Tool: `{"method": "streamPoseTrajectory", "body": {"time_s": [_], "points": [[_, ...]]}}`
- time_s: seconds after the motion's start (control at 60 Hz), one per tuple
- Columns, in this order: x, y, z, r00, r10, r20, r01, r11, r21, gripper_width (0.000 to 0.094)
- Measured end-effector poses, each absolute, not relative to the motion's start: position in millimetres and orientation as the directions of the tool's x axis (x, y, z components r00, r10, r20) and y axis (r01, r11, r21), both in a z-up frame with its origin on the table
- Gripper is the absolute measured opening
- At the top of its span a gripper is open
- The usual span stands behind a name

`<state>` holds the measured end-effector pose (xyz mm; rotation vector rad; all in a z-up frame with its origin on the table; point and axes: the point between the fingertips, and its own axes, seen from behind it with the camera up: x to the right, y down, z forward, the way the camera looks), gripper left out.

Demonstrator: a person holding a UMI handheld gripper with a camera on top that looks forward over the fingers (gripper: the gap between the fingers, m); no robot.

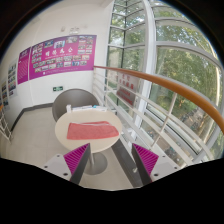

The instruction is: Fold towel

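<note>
Gripper (110, 160) fingers are sitting spread apart, holding nothing. Towel (92, 131) is lying flat on the round table (72, 141), just beyond the fingers. Risk: coming in too high and pinching only the top layer, or dragging the cloth off the table edge.

Gripper (110, 158) open (fingers well apart), empty

Dark claw (112, 158) fingers (62, 163) bear magenta pads (76, 155).
</note>
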<state>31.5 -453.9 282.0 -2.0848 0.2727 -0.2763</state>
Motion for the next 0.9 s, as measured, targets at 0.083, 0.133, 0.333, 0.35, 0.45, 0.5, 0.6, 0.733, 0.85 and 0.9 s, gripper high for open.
{"method": "streamPoseTrajectory", "body": {"time_s": [0.083,0.133,0.333,0.35,0.45,0.5,0.6,0.733,0.85,0.9], "points": [[34.9,-457.6,278.2,0.946,-0.313,0.088,-0.087,-0.503,-0.860,0.0852],[36.5,-458.2,269.0,0.944,-0.319,0.084,-0.095,-0.508,-0.856,0.0855],[-6.2,-436.2,215.5,0.954,-0.294,0.064,-0.113,-0.547,-0.829,0.0852],[-3.2,-437.3,215.0,0.957,-0.284,0.061,-0.111,-0.553,-0.826,0.0853],[-51.2,-407.9,174.3,0.972,-0.233,0.040,-0.104,-0.575,-0.811,0.0855],[-72.9,-387.0,159.0,0.978,-0.205,0.034,-0.094,-0.584,-0.806,0.0855],[-115.1,-329.5,135.9,0.988,-0.153,0.019,-0.074,-0.582,-0.810,0.0852],[-139.3,-226.4,94.7,0.992,-0.122,0.021,-0.053,-0.570,-0.820,0.0856],[-149.1,-152.5,68.7,0.994,-0.100,0.040,-0.023,-0.564,-0.825,0.0856],[-149.7,-123.7,52.7,0.994,-0.092,0.065,0.000,-0.577,-0.817,0.0855]]}}
